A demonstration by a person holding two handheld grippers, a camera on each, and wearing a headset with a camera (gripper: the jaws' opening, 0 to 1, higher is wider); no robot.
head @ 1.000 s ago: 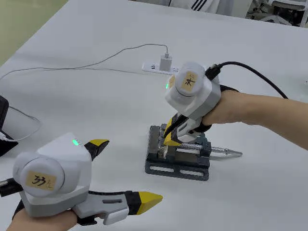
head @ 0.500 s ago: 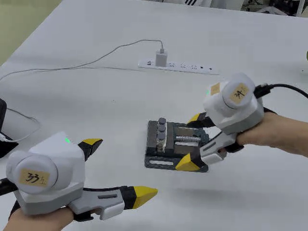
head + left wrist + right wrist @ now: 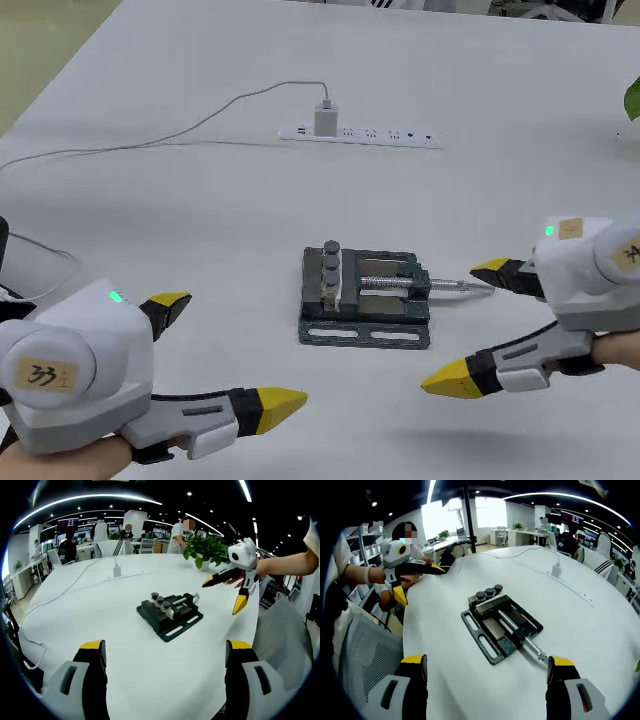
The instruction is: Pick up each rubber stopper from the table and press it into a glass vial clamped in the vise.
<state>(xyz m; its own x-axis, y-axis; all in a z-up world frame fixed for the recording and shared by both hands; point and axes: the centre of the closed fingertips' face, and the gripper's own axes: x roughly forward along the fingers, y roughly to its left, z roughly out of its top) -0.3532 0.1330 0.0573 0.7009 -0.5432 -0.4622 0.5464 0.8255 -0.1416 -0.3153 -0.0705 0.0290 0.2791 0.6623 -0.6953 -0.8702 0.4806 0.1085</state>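
Observation:
A dark vise (image 3: 365, 311) sits mid-table with three glass vials (image 3: 329, 270) clamped in a row, each capped by a dark rubber stopper. The vise (image 3: 170, 611) lies ahead of my left jaws, and the vise (image 3: 501, 620) also lies ahead of my right jaws. My left gripper (image 3: 228, 355) hovers open at the near left, well short of the vise, nothing between its yellow tips. My right gripper (image 3: 478, 323) is open too, to the right of the vise near its screw handle (image 3: 462, 286), holding nothing.
A white power strip (image 3: 358, 133) with a plugged charger and a long cable (image 3: 150, 142) lies at the far side of the white table. A dark object sits at the left edge. A green plant (image 3: 206, 551) stands on the table's right side.
My right gripper has lifted off the vials and pulled back to the right and toward me, opening its jaws. The stoppered vials are now uncovered. The left gripper has barely moved.

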